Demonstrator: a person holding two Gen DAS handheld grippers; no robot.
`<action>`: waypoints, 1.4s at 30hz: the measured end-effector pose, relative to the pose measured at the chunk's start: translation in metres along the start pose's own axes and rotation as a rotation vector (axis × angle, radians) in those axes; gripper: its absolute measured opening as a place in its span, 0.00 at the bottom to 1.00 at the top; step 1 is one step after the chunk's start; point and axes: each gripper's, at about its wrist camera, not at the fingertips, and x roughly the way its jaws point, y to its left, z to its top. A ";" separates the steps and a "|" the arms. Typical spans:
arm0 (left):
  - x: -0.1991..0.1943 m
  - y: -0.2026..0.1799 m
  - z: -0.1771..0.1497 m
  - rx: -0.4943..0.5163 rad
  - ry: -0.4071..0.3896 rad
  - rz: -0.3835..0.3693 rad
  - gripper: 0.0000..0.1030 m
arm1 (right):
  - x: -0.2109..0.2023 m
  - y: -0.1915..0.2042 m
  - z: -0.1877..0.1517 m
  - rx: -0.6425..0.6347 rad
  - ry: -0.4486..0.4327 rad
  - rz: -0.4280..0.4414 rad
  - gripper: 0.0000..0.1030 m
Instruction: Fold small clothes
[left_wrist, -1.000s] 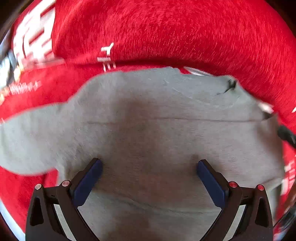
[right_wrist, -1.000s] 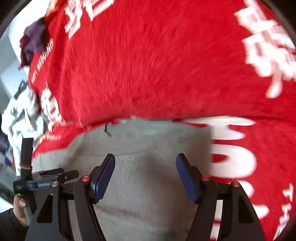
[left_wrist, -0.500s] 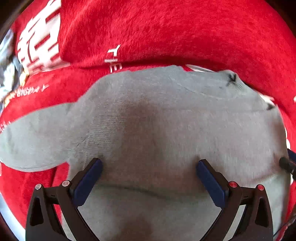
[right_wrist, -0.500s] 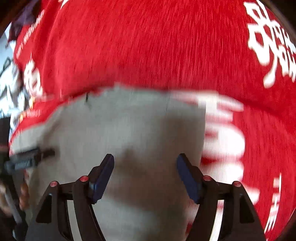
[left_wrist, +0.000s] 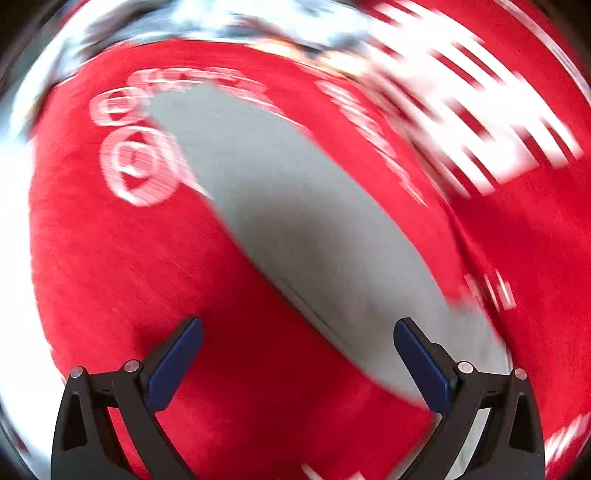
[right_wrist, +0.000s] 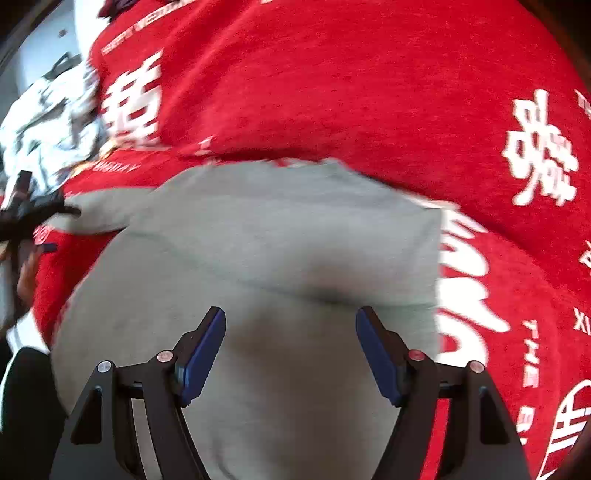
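A small grey shirt (right_wrist: 280, 236) lies flat on a red blanket with white print (right_wrist: 332, 85). My right gripper (right_wrist: 291, 347) is open and empty, low over the shirt's body. In the left wrist view, which is blurred, the shirt's grey sleeve (left_wrist: 303, 221) runs diagonally from upper left to lower right. My left gripper (left_wrist: 295, 354) is open and empty over the sleeve's near end, with red blanket (left_wrist: 122, 266) under its left finger. The left gripper (right_wrist: 33, 214) also shows at the left edge of the right wrist view, by the sleeve tip.
A white patterned cloth pile (right_wrist: 48, 125) lies beyond the blanket's left edge. A dark garment (right_wrist: 118, 4) sits at the far top left. The blanket has a raised fold (right_wrist: 369, 140) just behind the shirt.
My left gripper has swung left off the shirt's body to the sleeve, moving fast. My right gripper has stayed over the shirt, which now shows sharper.
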 end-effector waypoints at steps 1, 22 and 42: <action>0.006 0.013 0.020 -0.043 -0.014 0.015 1.00 | 0.002 0.010 -0.002 -0.012 0.015 0.012 0.74; -0.010 -0.052 0.074 0.176 -0.164 0.082 0.10 | 0.006 0.032 -0.016 0.053 0.078 0.060 0.74; -0.058 -0.353 -0.292 0.963 -0.015 -0.102 0.10 | -0.014 -0.113 -0.047 0.361 -0.031 0.047 0.74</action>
